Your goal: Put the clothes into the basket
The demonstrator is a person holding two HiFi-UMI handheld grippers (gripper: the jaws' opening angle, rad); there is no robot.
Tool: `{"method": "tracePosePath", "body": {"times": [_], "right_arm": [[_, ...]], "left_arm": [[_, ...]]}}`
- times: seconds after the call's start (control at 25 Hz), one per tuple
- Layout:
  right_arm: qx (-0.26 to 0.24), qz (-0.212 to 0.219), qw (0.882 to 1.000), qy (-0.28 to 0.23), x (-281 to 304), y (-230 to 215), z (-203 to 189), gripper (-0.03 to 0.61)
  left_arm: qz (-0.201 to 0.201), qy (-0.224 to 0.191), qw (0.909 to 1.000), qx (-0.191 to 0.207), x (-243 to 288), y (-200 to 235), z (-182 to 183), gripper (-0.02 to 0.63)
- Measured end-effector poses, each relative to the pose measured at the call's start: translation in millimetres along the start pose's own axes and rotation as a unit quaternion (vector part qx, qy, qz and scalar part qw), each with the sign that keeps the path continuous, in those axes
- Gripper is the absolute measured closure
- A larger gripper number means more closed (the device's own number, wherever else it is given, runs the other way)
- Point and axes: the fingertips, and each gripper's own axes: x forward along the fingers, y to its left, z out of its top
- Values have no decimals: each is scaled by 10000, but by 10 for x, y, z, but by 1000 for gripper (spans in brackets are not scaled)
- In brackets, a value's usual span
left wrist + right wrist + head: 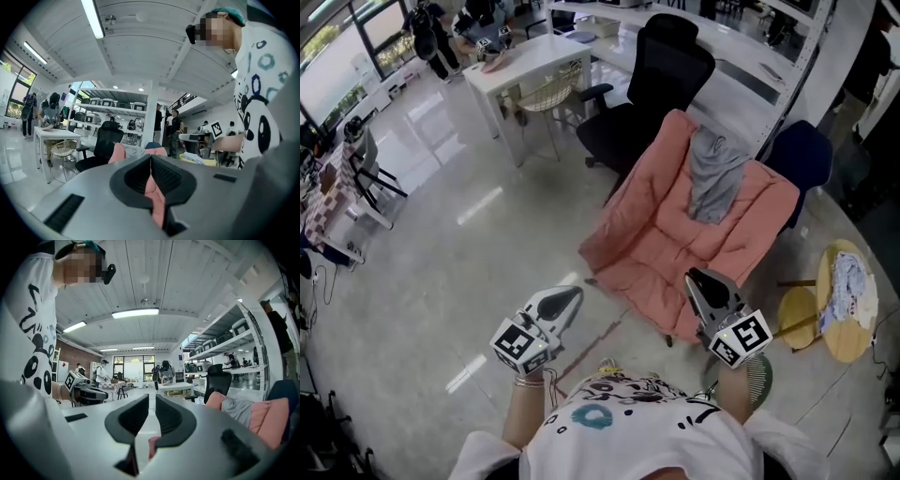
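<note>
A grey garment [717,178] hangs over the backrest of an armchair draped in a pink cover [647,234]. It also shows in the left gripper view [136,151] and the right gripper view [236,409]. A white and blue pile of clothes [848,279] lies on a round yellow table [832,339] at the right. My left gripper [575,292] is shut and empty, held over the floor left of the armchair. My right gripper [692,277] is also shut and empty, above the armchair's front edge. I cannot make out a basket for certain.
A black office chair [661,84] and a white desk [525,61] stand behind the armchair, with a dark blue chair [802,155] to its right. A round greenish ribbed object [761,380] sits on the floor below my right gripper. People stand in the background.
</note>
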Motion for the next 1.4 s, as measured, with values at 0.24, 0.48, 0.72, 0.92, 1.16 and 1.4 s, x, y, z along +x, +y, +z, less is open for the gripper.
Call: {"method": "tracePosePath", "body": {"times": [0.24, 0.48, 0.72, 0.92, 1.16, 1.4], "right_arm": [[77, -389, 9991, -142, 202, -117, 15, 546], [124, -858, 9962, -40, 158, -470, -31, 546], [-84, -1172, 9929, -163, 185, -1155, 64, 546], [-81, -1307, 9911, -234, 235, -1744, 199, 546], [-82, -1260, 9916, -299, 360, -2316, 295, 546], [-41, -1174, 9927, -279, 415, -2759, 249, 546]], "left_arm": [[-295, 29, 9995, 57, 198, 342, 24, 598], [-492, 46, 9988, -21, 600, 536, 50, 598], [-665, -6, 9975, 231, 1253, 774, 213, 598], [-647, -173, 9975, 212, 1853, 898, 458, 598], [-706, -176, 9969, 295, 2481, 1025, 642, 598], [-835, -155, 9956, 392, 3042, 1073, 683, 598]]}}
